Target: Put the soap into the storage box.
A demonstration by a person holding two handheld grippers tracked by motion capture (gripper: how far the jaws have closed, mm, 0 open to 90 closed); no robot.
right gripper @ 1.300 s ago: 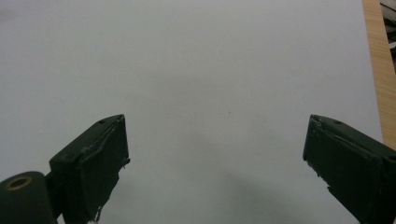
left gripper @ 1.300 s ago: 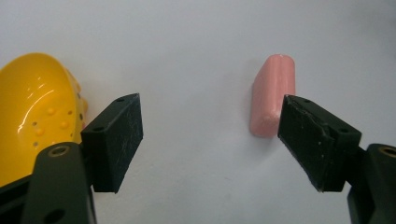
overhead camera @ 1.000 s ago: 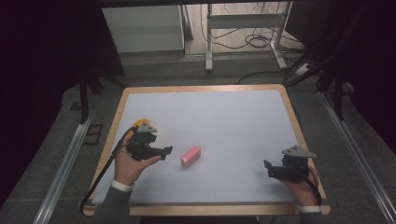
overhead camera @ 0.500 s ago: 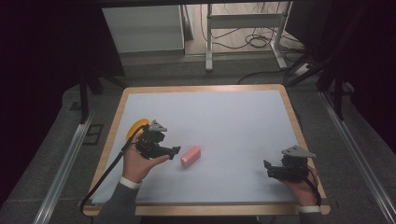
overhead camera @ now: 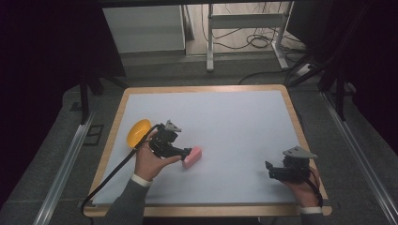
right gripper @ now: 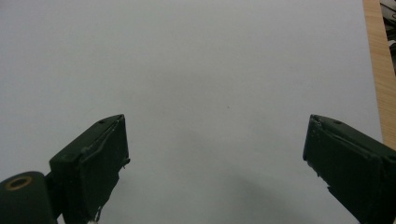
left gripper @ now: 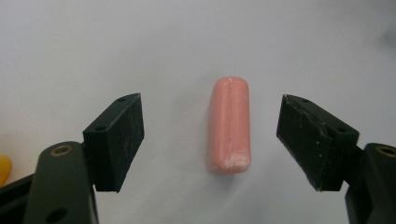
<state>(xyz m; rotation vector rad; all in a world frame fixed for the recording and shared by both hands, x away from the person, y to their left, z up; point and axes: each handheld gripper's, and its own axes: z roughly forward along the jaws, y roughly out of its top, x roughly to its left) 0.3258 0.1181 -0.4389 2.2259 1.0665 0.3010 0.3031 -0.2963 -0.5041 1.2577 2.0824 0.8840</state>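
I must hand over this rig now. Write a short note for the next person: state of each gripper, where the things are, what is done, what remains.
Left gripper: open, jaws on either side of the pink block, not touching it.
Right gripper: open, holding nothing, low over the white mat near the table's right edge.
Things: the pink block lies flat on the mat, left of centre; a yellow bowl-like object sits near the mat's left edge, behind the left hand.
Done: the left gripper is lined up on the block.
Left: close on the block and lift it, probably; nothing is grasped yet.
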